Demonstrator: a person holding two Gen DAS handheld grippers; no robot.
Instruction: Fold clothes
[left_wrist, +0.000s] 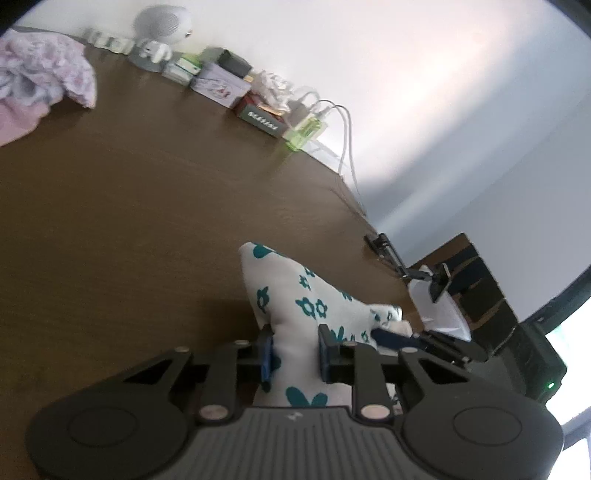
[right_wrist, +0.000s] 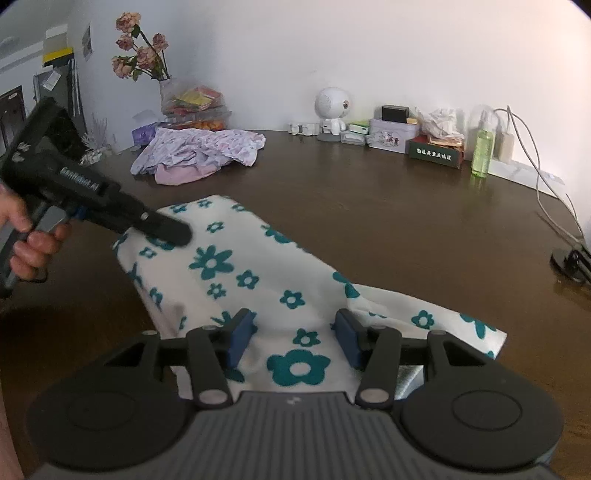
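Both tongs work on the same white cloth with teal flower print, which lies on the wide dark brown wooden bench. Left tongs are clenched on a raised fold of this cloth, with both blue pads pressing the fabric from two sides. Right tongs are released: the jaws stand apart over the near part of the cloth, and I see no fabric pinched between the pads.

I judge that the folding of this garment is in progress, not finished. It already lies as a long strip with one layer over another, but the edges are not even and one end is lifted. A second heap, the crumpled pink and lilac patterned clothes, waits unfolded at the far side of the bench, so much work is left.

From the right wrist I see the whole strip, the person's hand on the left tool, and the dried pink roses in a vase. Only the left wrist shows the grip itself from close, and also a brown cardboard box beyond the bench edge.
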